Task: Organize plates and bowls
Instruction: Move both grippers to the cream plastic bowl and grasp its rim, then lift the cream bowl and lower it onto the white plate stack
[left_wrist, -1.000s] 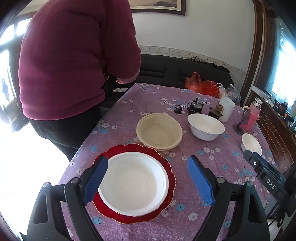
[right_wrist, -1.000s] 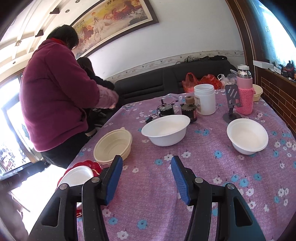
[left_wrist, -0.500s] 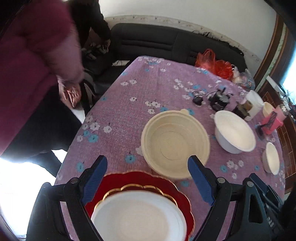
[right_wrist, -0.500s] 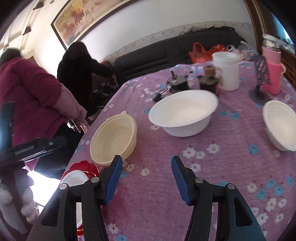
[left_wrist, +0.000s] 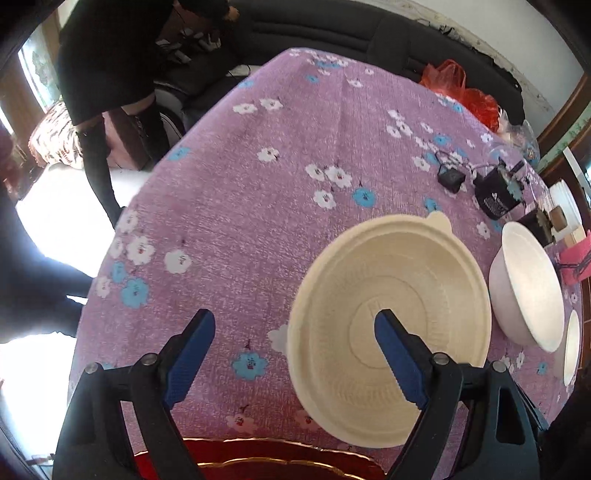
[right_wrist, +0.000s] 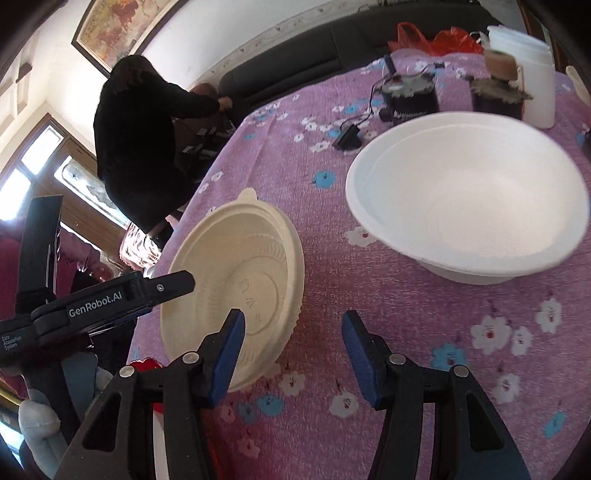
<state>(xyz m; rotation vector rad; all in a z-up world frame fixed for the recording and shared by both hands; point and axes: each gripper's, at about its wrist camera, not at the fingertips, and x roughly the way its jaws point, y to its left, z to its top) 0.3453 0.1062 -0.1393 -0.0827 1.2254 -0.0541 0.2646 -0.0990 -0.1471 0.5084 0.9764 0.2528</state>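
Note:
A cream bowl (left_wrist: 388, 325) sits upright on the purple flowered tablecloth (left_wrist: 258, 184). My left gripper (left_wrist: 293, 325) straddles its left rim, one finger over the inside and one outside. Its jaws are closing with the rim between them, and the pads do not touch it. My right gripper (right_wrist: 291, 325) straddles the right rim of the cream bowl (right_wrist: 236, 291) in the same way, also closing and clear of the rim. A larger white bowl (right_wrist: 469, 195) stands to the right. The red plate (left_wrist: 258, 461) shows only as an edge at the bottom.
A small white bowl (left_wrist: 570, 350) is at the far right. Black devices with cables (right_wrist: 410, 96), a white jar (right_wrist: 528, 74) and a red bag (left_wrist: 461, 85) stand at the back. A person in black (right_wrist: 140, 147) bends by the sofa beyond the table's left edge.
Both grippers have moved forward and down onto the cream bowl, which now looms large. The red plate with the white plate has slid almost out of the left view. Both jaws have narrowed a little.

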